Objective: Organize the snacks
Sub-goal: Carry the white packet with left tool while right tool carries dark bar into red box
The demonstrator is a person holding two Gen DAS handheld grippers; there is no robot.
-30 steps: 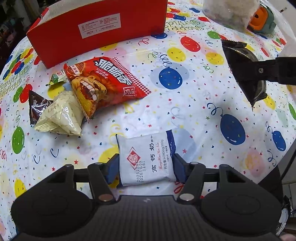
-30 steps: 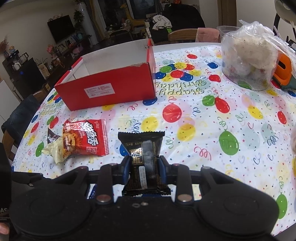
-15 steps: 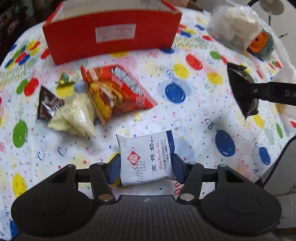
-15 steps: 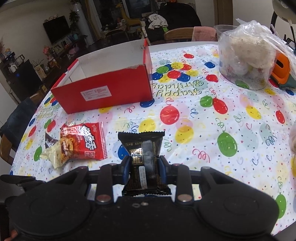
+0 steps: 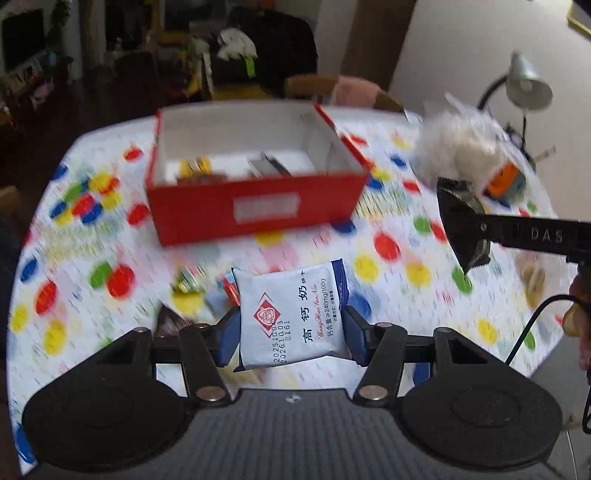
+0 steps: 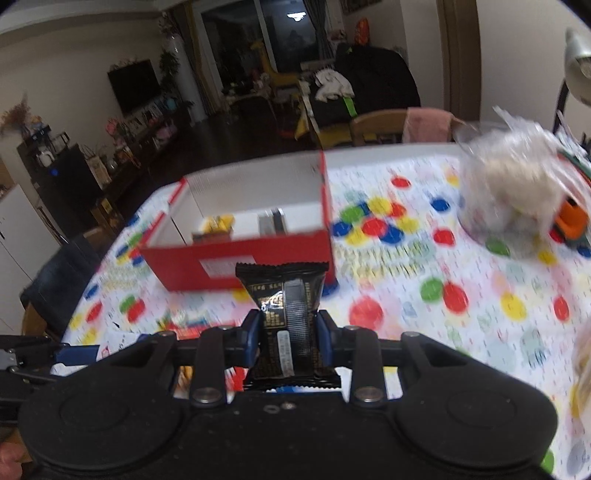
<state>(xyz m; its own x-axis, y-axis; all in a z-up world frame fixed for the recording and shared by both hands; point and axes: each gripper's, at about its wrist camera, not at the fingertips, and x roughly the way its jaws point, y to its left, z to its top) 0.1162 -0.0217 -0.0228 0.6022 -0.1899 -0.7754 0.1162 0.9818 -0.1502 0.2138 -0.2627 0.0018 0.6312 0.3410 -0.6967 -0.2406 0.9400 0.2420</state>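
Motion blur, fisheye bending, dim background.

Dim living room behind a table (image 6: 406, 291) with a balloon-print cloth; pale walls; dark floor; wall TV (image 6: 135, 86) at left above a low cluttered shelf; dark glass doors (image 6: 258, 29) at the back reflecting a ceiling light; wooden chair (image 6: 376, 127) with pink cloth; grey desk lamp (image 5: 526, 83) right.

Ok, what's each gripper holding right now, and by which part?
Left gripper clamps the white milk-biscuit packet by its side edges, lower half. Right gripper clamps the black packet at mid-sides.
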